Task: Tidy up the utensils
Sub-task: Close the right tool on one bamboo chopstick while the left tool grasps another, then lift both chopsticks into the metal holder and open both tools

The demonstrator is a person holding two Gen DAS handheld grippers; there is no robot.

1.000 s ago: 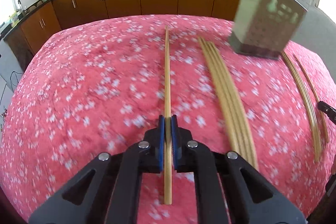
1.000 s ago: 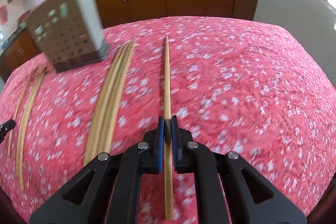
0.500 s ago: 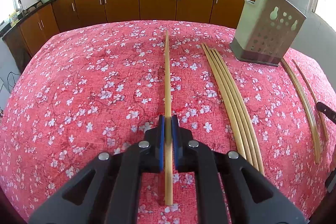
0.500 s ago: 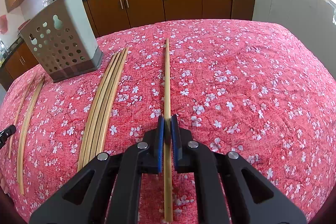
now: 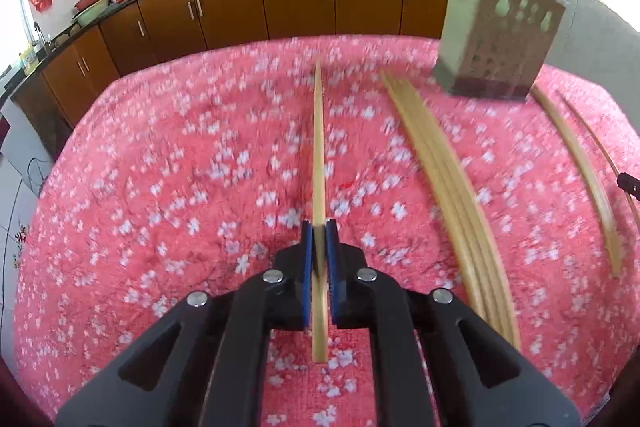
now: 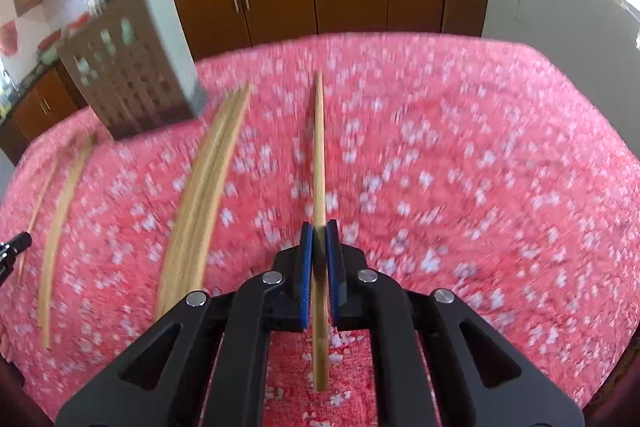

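Observation:
My left gripper (image 5: 319, 227) is shut on a bamboo chopstick (image 5: 318, 147) that points forward over the red floral tablecloth (image 5: 160, 187). My right gripper (image 6: 319, 227) is shut on another chopstick (image 6: 319, 147), also pointing forward. A perforated beige utensil holder (image 5: 500, 39) stands at the far right in the left wrist view and at the far left in the right wrist view (image 6: 132, 67). A bundle of several chopsticks (image 5: 444, 179) lies on the cloth between the grippers; it also shows in the right wrist view (image 6: 208, 179). Both views are motion-blurred.
More loose chopsticks (image 5: 580, 171) lie beyond the bundle, also in the right wrist view (image 6: 60, 219). Brown kitchen cabinets (image 5: 296, 3) with a dark counter line the far wall. The table's edges curve away at both sides.
Both grippers still grip their chopsticks. Both views have shifted and blurred; the holder now sits higher and looks larger in both views.

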